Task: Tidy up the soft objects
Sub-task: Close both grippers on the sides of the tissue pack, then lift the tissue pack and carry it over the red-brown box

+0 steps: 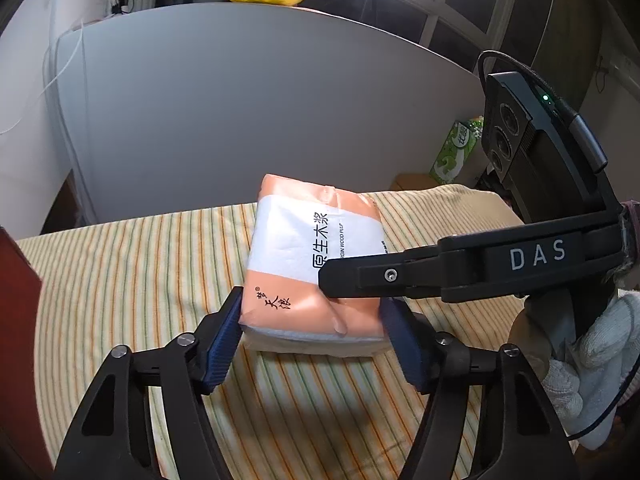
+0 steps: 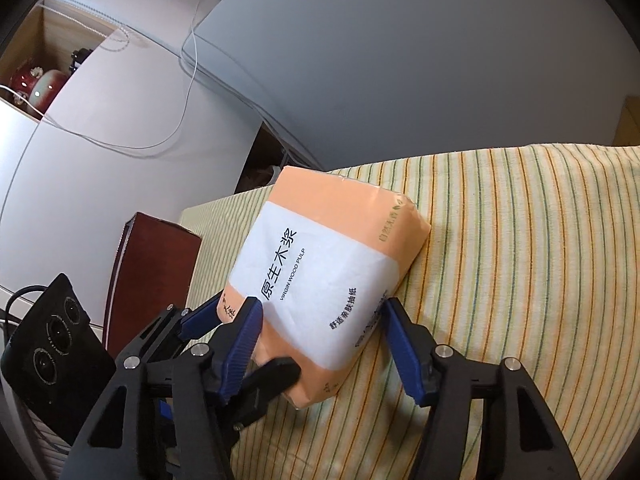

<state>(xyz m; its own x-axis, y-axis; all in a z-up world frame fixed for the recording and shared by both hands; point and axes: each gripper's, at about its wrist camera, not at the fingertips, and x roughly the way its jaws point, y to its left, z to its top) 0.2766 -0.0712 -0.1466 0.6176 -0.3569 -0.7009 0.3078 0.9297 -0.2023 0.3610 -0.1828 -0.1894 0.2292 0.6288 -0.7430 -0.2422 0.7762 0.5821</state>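
- The tissue pack (image 1: 316,264) lies flat on the striped cloth (image 1: 120,280), near the middle of the table, peach wrap with a white band across it.
- Left gripper (image 1: 314,334) straddles the pack's near end. The pad at 9 o'clock touches the wrap and the pad at 3 o'clock sits right at the other side; the film looks faintly dimpled there, so I judge it a light grip, not a hard squeeze.
- Right gripper (image 2: 320,344) comes in across the same end from the 3 o'clock side of the left view. Its left pad presses the wrap and its right pad meets the pack's edge: closed on the pack, from what shows.
- Handling, as a judgement: light, soft and springy. The paper inside will give under the pads, and the glossy film may slide.
- Best hold: across the short width, pads flat on the long sides, low on the pack rather than on the top film, which would only pucker.
- Two grippers crowd one end; the far end, at 12 o'clock, hangs unsupported and may sag when lifted.
- The red box (image 2: 154,280) stands at 9 o'clock of the pack in the right view, near but apart.
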